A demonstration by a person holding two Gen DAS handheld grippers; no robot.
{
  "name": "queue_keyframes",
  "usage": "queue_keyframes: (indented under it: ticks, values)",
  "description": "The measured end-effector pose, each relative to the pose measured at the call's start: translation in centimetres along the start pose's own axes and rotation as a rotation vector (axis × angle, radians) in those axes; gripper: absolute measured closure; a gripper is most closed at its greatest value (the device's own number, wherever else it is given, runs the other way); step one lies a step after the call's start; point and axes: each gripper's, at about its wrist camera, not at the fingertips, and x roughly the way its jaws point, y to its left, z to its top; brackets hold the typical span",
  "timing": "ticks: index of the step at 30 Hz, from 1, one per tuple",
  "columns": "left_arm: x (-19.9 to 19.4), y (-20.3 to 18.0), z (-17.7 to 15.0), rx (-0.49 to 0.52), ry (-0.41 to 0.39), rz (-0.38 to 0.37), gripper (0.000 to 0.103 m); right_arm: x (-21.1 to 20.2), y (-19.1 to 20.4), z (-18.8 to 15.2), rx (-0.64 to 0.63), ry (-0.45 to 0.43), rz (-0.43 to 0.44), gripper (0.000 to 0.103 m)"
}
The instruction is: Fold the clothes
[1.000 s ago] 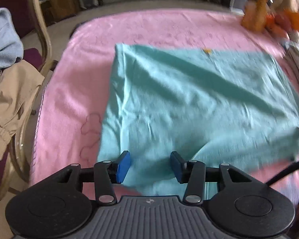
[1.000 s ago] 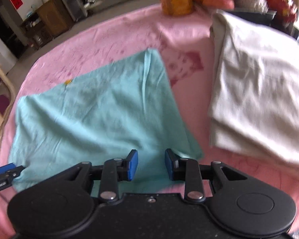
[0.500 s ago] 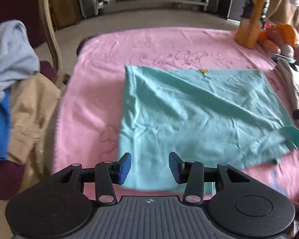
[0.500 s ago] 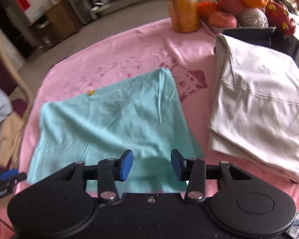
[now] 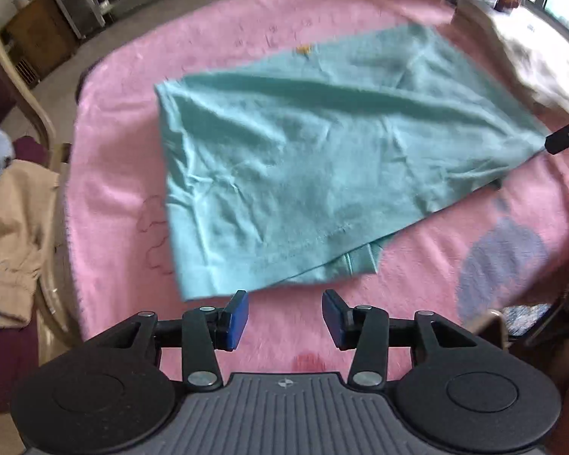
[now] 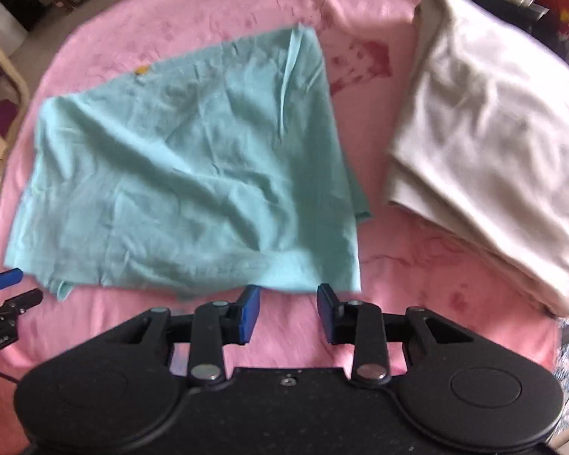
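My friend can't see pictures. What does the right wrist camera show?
A teal garment, folded but wrinkly, lies flat on a pink blanket, with a folded white cloth stack to its right. The right tool hovers open just short of the garment's near edge, holding nothing, and the left tool peeks in at far left.

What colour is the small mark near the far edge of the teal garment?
Orange-yellow mark on the teal garment; clearest in the right wrist view.

Left gripper (image 5: 284, 316): jaws spread wide, nothing between them, blue pads (image 5: 237, 320) bare, low centre of frame. Right gripper (image 6: 288, 313): jaws likewise apart and empty, low centre; its finger shows at the left view's right edge.
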Motion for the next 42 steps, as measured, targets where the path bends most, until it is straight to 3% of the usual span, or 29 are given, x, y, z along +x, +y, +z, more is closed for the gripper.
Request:
queue_keyframes:
  ticks: [6, 12, 19, 22, 25, 28, 31, 33, 37, 42]
  values:
    - [-2.2, 4.2, 0.2, -0.251, -0.120, 0.033, 0.061, -4.4, -1.5, 0.1, 0.091, -0.215, 0.034, 0.069]
    - [-4.2, 8.0, 1.2, -0.434, -0.233, 0.040, 0.066, -7.6, -2.0, 2.9, 0.191, -0.401, 0.190, 0.069]
    - [-2.8, 9.4, 2.5, -0.518, -0.228, 0.078, 0.058, -8.8, -1.2, 5.0, 0.165, -0.573, 0.266, 0.060]
    - [-2.0, 9.6, 2.9, -0.526, -0.225, 0.105, 0.052, -7.7, -0.9, 5.6, 0.168, -0.569, 0.300, 0.058]
    - [-2.1, 9.5, 3.4, -0.515, -0.271, 0.160, 0.050, -6.8, -0.5, 6.1, 0.176, -0.560, 0.322, 0.057]
    - [-1.8, 9.9, 4.0, -0.530, -0.271, 0.112, 0.045, -6.2, -0.4, 6.0, 0.191, -0.553, 0.342, 0.056]
    - [-1.3, 10.3, 4.5, -0.577, -0.242, 0.124, 0.036, -5.6, -0.2, 5.9, 0.196, -0.542, 0.350, 0.055]
    - [-0.9, 10.5, 4.8, -0.608, -0.223, 0.132, 0.035, -5.4, 0.1, 5.9, 0.193, -0.532, 0.344, 0.055]
    - [-0.6, 11.2, 5.5, -0.593, -0.186, 0.061, 0.041, -5.9, 0.3, 6.3, 0.188, -0.547, 0.340, 0.055]
    - [-0.4, 11.8, 6.5, -0.592, -0.212, 0.099, 0.044, -7.2, 0.1, 8.0, 0.200, -0.604, 0.366, 0.053]
